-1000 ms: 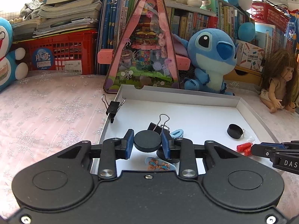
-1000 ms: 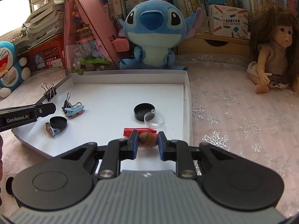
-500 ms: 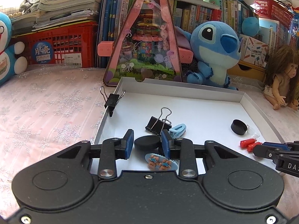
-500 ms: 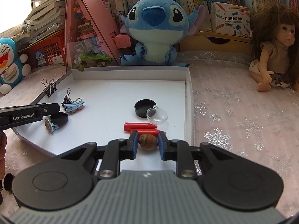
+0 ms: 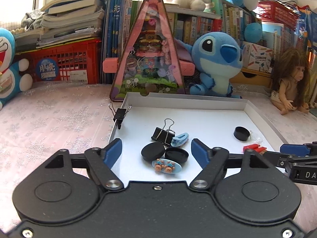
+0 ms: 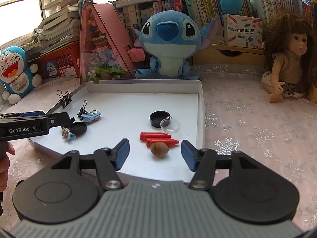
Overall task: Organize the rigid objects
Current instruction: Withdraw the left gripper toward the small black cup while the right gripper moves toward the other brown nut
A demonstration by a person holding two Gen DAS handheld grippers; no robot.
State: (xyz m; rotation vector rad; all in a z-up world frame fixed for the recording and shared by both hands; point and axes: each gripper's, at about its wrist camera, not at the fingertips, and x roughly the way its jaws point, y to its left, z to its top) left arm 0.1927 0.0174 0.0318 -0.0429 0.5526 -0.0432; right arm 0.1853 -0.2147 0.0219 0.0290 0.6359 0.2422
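Observation:
A white tray (image 5: 198, 101) (image 6: 138, 84) holds small items. My left gripper (image 5: 156, 151) is open and empty; a black round cap (image 5: 153, 151) lies in the tray between its fingers, beside a second black cap (image 5: 176, 155), a bear hair clip (image 5: 166, 165), a black binder clip (image 5: 163, 133) and a blue clip (image 5: 179, 139). My right gripper (image 6: 155, 154) is open and empty; a brown acorn (image 6: 159, 148) lies in the tray between its fingers, next to two red crayons (image 6: 158, 137), a black cap (image 6: 158, 119) and a clear dome (image 6: 170, 126).
A binder clip (image 5: 119, 114) grips the tray's left wall. A pink triangular toy case (image 5: 148, 59), a Stitch plush (image 5: 216, 63), a doll (image 5: 291, 83), a Doraemon plush (image 6: 13, 69), a red crate (image 5: 65, 65) and books stand behind on the pink cloth.
Both grippers have opened. The left let go of the black cap and the right let go of the acorn; both items now lie in the tray.

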